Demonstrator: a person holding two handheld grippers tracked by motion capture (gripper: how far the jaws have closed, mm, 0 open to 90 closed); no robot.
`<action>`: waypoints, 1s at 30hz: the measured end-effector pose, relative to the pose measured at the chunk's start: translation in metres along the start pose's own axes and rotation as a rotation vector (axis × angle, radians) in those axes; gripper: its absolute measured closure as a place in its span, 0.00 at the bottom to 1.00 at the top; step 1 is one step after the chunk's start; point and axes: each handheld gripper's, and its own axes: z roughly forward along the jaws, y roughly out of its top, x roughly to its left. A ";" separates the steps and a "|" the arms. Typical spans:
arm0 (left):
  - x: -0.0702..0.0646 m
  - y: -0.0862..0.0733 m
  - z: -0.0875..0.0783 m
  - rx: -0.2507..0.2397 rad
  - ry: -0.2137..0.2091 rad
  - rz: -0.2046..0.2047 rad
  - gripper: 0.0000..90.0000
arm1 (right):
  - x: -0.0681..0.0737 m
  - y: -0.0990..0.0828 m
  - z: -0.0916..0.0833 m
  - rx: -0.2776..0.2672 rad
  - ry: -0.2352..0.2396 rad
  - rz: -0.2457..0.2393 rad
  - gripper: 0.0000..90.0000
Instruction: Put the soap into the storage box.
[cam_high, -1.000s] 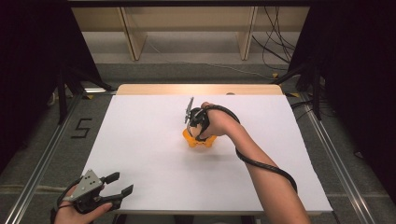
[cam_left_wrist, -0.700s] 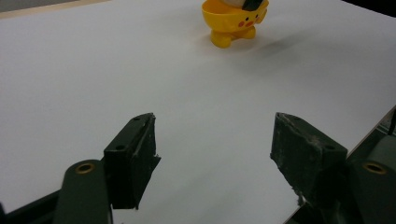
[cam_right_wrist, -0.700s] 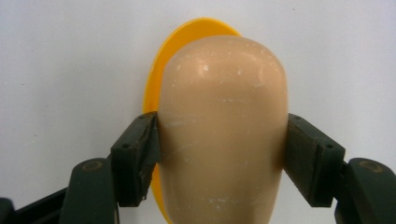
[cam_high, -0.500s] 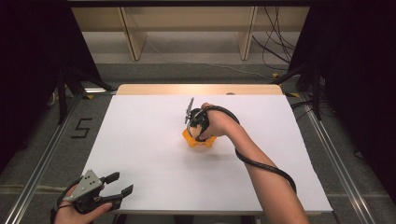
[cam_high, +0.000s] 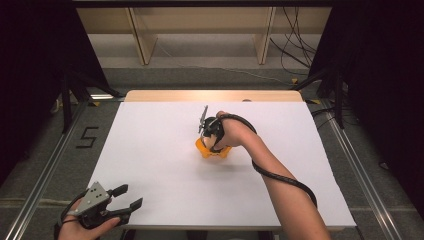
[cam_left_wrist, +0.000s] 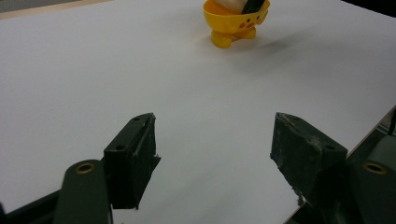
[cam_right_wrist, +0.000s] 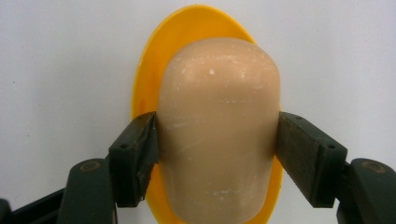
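Right gripper view, gripper easing open around tan soap-like block, seemingly touching, yellow cup beneath.

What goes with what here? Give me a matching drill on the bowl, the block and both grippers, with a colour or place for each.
1 bowl
2 block
3 left gripper
4 right gripper

a beige
b empty, at the table corner
c yellow
d astride the block

Pairs: 1-c, 2-a, 3-b, 4-d. The right gripper's jaws have just been opening, the block between them.
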 end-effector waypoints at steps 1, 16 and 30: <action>0.000 0.000 0.000 -0.001 0.000 0.000 0.34 | -0.002 0.000 0.001 -0.005 0.000 -0.013 0.36; 0.000 0.000 0.000 -0.002 -0.001 0.002 0.34 | 0.006 0.000 -0.016 -0.044 0.001 0.094 0.36; -0.001 0.000 0.001 0.004 0.006 -0.002 0.34 | 0.025 -0.029 -0.032 -0.144 -0.003 0.162 0.35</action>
